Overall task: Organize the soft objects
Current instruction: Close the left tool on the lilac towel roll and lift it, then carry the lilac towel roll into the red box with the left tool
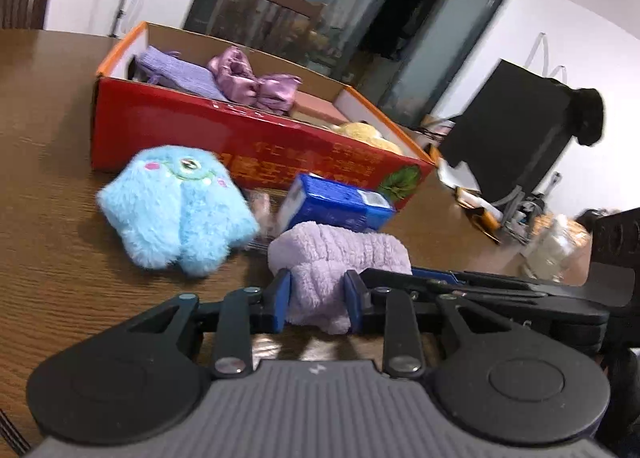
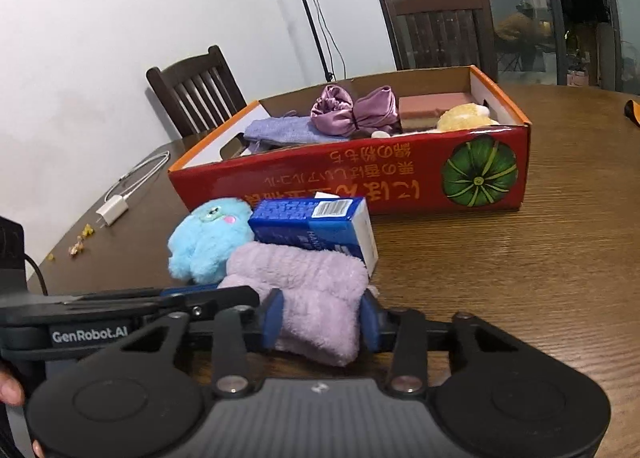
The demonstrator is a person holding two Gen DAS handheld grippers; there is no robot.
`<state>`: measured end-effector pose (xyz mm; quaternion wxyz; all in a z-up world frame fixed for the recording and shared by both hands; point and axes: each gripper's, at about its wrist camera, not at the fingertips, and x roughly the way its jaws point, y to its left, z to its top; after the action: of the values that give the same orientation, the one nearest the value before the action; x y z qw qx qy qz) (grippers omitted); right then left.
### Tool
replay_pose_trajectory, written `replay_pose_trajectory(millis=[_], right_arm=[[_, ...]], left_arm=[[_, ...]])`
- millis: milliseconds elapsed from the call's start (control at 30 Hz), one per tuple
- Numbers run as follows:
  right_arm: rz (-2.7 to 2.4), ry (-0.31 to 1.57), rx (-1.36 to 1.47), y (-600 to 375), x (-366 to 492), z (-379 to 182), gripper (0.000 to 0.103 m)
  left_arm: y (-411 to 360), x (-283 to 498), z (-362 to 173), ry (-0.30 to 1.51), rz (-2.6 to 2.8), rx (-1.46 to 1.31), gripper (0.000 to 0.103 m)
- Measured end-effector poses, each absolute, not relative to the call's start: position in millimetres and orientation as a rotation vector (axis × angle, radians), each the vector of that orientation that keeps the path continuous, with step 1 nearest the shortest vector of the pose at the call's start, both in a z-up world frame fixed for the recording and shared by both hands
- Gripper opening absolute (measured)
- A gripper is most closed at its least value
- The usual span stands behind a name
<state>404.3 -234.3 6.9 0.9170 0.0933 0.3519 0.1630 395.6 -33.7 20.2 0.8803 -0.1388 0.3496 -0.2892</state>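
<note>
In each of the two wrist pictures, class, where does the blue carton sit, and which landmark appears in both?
Left wrist view: blue carton right of centre, between the red box and the lilac towel.
Right wrist view: carton left of centre, behind the towel.
Shared landmark: the red box.

lilac fleece cloth (image 2: 316,298) in right hand-held gripper (image 2: 320,322)

"GenRobot.AI" stands in white on the left tongs' black body (image 2: 90,334), "HAND" shows on the blue carton (image 2: 316,223), and upside-down yellow Japanese lettering crosses the red box (image 2: 360,177).
</note>
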Motion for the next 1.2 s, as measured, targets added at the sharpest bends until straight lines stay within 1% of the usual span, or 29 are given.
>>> replay_pose_trajectory(millis=[67, 133, 233, 333, 367, 400, 433, 467, 533, 567, 833, 867, 900, 1000, 1067, 1200], right_arm=[[0.329, 0.716, 0.189, -235.5, 395.2, 12.1, 0.028], [0.334, 0.709, 0.176, -236.2, 379.6, 18.9, 0.027], [0.364, 0.713, 0.134, -238.6, 343.9, 27.7, 0.027], [0.416, 0.761, 0.152, -249.9, 307.8, 28.2, 0.028], [0.437, 0.771, 0.151, -253.8, 297.4, 28.4, 0.030], [0.454, 0.771, 0.147, -256.9, 287.3, 29.1, 0.032], [0.456, 0.767, 0.145, -259.6, 279.5, 29.9, 0.037], [0.451, 0.761, 0.146, -262.2, 272.5, 31.4, 0.041], [0.452, 0.745, 0.148, -264.6, 263.5, 32.5, 0.041], [0.452, 0.732, 0.150, -264.8, 261.6, 32.6, 0.043], [0.361, 0.706, 0.246, -272.5, 267.2, 20.9, 0.044], [0.351, 0.706, 0.244, -273.0, 267.9, 18.7, 0.044], [0.345, 0.710, 0.242, -273.2, 268.4, 16.2, 0.045], [0.363, 0.728, 0.258, -273.3, 271.9, 9.7, 0.043], [0.385, 0.734, 0.257, -272.0, 274.6, 7.9, 0.034], [0.395, 0.735, 0.255, -269.2, 279.6, 6.2, 0.030]], left_arm=[[-29.9, 392.4, 20.5, 0.755, -0.624, -0.316, 0.028], [-25.7, 374.2, 27.6, 0.748, -0.669, -0.344, 0.028], [-24.5, 330.7, 30.7, 0.726, -0.723, -0.329, 0.029], [-19.8, 287.7, 23.7, 0.741, -0.755, -0.368, 0.030], [-16.6, 275.9, 23.2, 0.745, -0.763, -0.390, 0.037], [-12.9, 266.4, 23.9, 0.747, -0.764, -0.410, 0.055], [-9.3, 258.7, 25.8, 0.741, -0.766, -0.420, 0.061], [-7.1, 254.6, 28.2, 0.731, -0.762, -0.413, 0.065], [-4.8, 250.4, 34.1, 0.698, -0.736, -0.375, 0.066], [-5.2, 252.3, 36.5, 0.701, -0.719, -0.368, 0.067], [-19.0, 267.9, 19.2, 0.741, -0.664, -0.404, 0.066], [-19.7, 268.2, 17.2, 0.745, -0.665, -0.407, 0.062], [-20.7, 269.4, 15.6, 0.754, -0.661, -0.406, 0.052], [-21.6, 271.2, 12.1, 0.766, -0.659, -0.393, 0.041], [-22.8, 271.9, 12.9, 0.760, -0.682, -0.390, 0.036], [-27.4, 274.7, 13.1, 0.759, -0.684, -0.377, 0.032]])
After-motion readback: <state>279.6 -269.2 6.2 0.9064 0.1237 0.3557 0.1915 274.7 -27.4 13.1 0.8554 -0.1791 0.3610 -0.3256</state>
